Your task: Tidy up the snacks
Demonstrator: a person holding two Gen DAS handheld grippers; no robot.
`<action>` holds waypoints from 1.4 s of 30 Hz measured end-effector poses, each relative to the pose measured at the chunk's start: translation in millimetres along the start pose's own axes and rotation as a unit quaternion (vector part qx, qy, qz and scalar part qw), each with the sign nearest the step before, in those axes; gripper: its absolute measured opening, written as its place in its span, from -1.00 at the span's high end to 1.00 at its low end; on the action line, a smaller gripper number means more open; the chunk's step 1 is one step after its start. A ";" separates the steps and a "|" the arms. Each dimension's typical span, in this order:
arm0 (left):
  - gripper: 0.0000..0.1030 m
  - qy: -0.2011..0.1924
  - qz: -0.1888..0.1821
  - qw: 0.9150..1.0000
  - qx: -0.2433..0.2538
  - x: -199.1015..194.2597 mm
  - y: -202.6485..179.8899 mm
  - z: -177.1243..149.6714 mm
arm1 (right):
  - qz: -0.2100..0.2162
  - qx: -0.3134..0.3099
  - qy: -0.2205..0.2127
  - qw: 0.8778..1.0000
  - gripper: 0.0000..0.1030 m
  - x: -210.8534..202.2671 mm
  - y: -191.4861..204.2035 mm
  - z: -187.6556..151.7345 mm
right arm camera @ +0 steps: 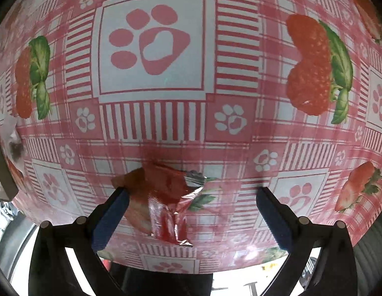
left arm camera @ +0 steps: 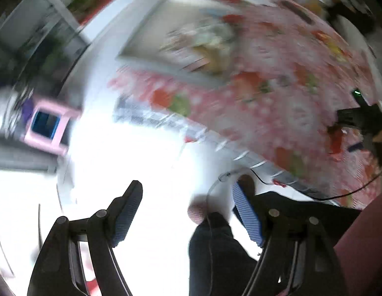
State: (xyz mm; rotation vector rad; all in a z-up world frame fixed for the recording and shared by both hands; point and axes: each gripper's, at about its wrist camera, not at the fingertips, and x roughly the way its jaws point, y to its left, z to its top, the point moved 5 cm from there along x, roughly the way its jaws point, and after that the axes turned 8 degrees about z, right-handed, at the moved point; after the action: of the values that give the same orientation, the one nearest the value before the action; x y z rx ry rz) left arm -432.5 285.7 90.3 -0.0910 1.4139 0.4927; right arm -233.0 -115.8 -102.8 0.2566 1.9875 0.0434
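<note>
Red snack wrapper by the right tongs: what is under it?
The red snack wrapper lies flat on the strawberry-and-paw tablecloth, between the open right tongs. It covers the print beneath; anything else under it is hidden.

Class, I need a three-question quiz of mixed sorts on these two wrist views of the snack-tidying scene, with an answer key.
1. True or false: the right hand-held gripper is clamped shut on the crinkled red foil snack wrapper.
2. What is printed in the large white square of the pink checked tablecloth?
3. Is the left hand-held gripper A) holding a snack, B) open and empty?

Key: 1 false, its jaws stand wide open around the wrapper; 2 a pink paw print; 3 B.
</note>
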 end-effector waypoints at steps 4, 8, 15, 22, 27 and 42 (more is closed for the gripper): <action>-0.54 0.038 0.028 0.997 -0.065 25.7 57.1 -54.5 | 0.002 -0.002 -0.008 1.000 -1.00 -1.2 5.3 10.2; -0.53 0.092 0.031 0.979 -0.182 48.4 119.7 -112.3 | 0.003 0.006 -0.015 1.000 -1.00 -1.4 14.0 5.5; -0.53 0.133 0.002 0.937 -0.322 65.5 175.7 -166.9 | 0.005 0.027 -0.031 0.999 -1.00 -1.2 32.0 -4.8; -0.54 0.130 0.013 0.955 -0.267 71.2 164.7 -151.8 | 0.014 0.030 -0.066 0.997 -1.00 -6.0 32.7 -16.4; -0.53 0.110 0.019 0.968 -0.223 70.7 161.0 -133.7 | 0.015 0.030 -0.088 0.996 -1.00 -6.6 28.3 -38.9; -0.54 0.043 -0.004 0.998 0.038 63.6 21.6 -12.3 | 0.011 0.016 -0.117 0.993 -1.00 -9.2 29.8 -56.9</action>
State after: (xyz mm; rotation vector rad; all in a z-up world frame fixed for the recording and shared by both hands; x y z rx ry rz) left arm -447.4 318.2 32.2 -0.0569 1.5143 0.4319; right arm -276.0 -83.7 -66.3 0.2913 1.7537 -0.0049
